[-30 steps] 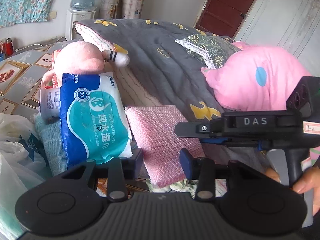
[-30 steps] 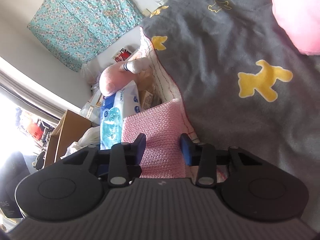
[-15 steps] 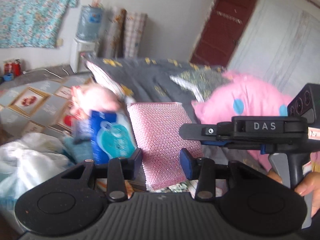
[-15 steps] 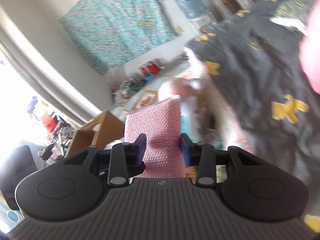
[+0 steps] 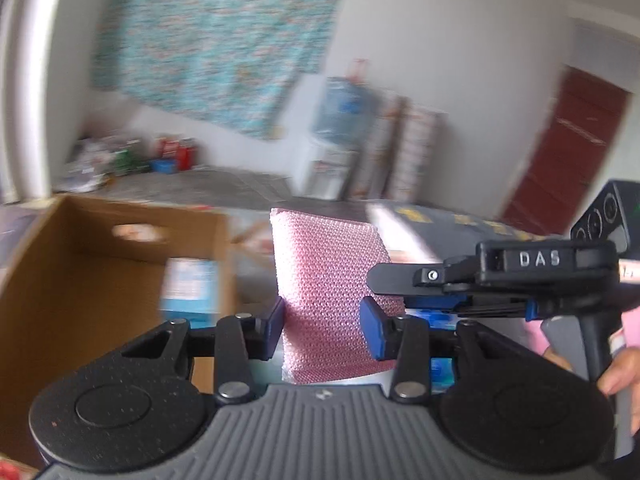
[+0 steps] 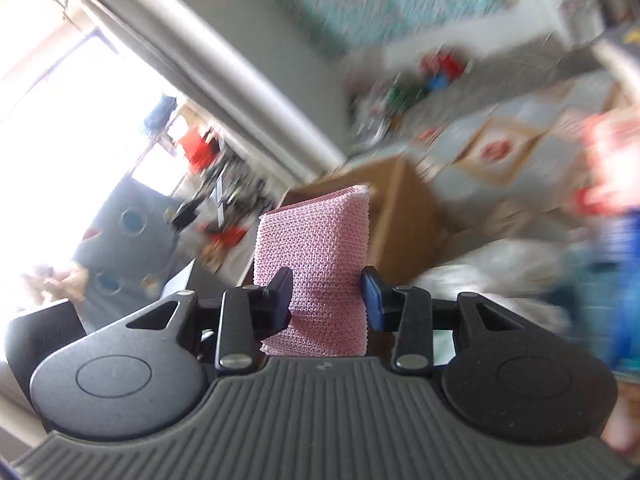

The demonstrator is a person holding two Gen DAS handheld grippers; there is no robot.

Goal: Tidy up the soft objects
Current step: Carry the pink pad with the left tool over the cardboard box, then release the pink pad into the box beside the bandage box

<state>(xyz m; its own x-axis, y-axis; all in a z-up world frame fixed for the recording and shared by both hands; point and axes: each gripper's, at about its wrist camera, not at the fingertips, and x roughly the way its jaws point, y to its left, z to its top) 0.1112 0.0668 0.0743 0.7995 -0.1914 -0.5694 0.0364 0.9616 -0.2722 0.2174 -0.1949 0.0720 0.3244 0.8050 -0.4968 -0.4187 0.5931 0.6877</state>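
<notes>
Pink knitted cloth [image 5: 328, 280] clamped between both claws, left claw [image 5: 322, 324] and right claw [image 6: 326, 294].

- Knitted cushion [image 5: 330, 280]: pink, fine honeycomb weave.
- Left gripper [image 5: 323, 326]: black body, blue finger pads.
- Right gripper [image 6: 326, 294]: black body, blue finger pads.
- Cardboard box [image 5: 80, 280]: plain brown.
- Wall hanging [image 5: 216, 40]: turquoise with a small floral print.
- Door [image 5: 568, 152]: dark red.
- Quilt [image 5: 452, 222]: grey with yellow motifs.
</notes>
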